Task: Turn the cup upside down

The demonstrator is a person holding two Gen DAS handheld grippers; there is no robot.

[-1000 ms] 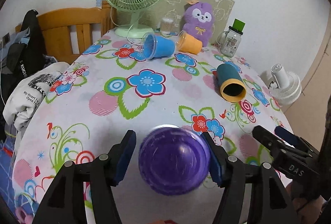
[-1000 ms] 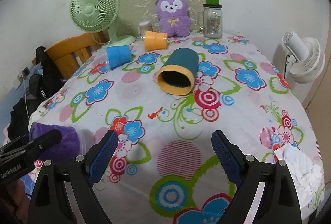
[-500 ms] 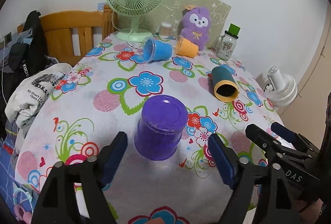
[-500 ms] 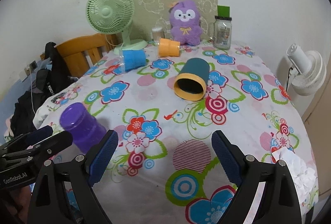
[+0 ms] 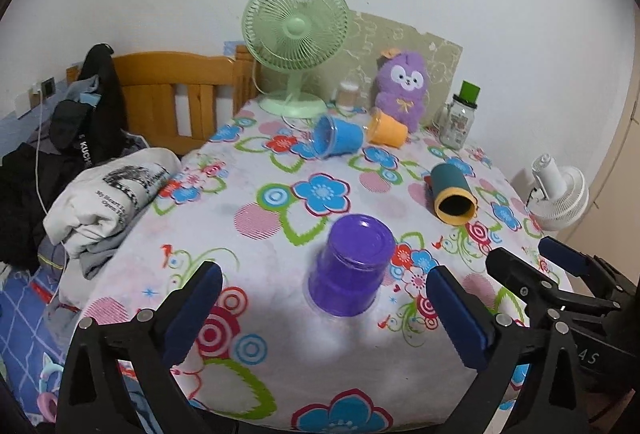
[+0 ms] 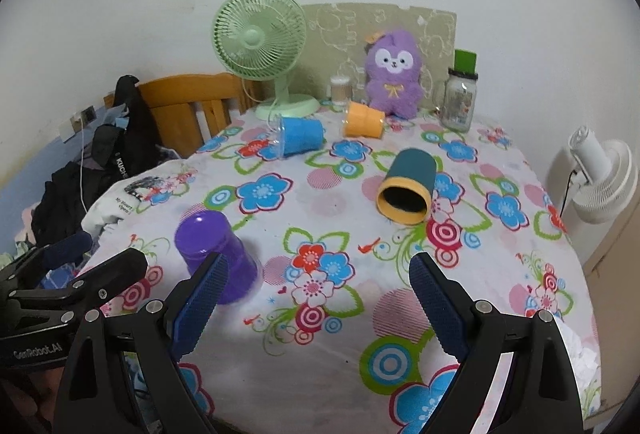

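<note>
The purple cup [image 5: 352,270] stands mouth-down on the flowered tablecloth [image 5: 276,246], base uppermost, near the front edge of the table; judged from this, the inversion of this cup is complete and nothing supports it but the cloth. Three other cups lie on their sides farther back: the teal cup [image 6: 408,189] with the yellow rim, mouth toward the cameras, the blue cup [image 5: 340,139] and the orange cup [image 5: 388,131] close to the base of the green fan [image 5: 294,45]. Whether the task extends to these cups cannot be determined from the task sentence; if it does, three inversions are left. The left gripper [image 5: 324,314] is level with the table edge, its jaws spread wide on either side of the purple cup and clear of it, holding nothing. The right gripper [image 6: 316,302] is held just right of the left one, likewise level, jaws spread wide and empty, aimed along the table toward the teal cup, which lies well ahead of it. In the right wrist view the left blue pad [image 6: 200,302] overlaps the lower part of the purple cup, so the cup rim's contact with the cloth on that side is not visible. A purple plush toy [image 6: 394,73] and a glass jar [image 6: 458,99] stand at the back of the table, well apart from both grippers.
</note>
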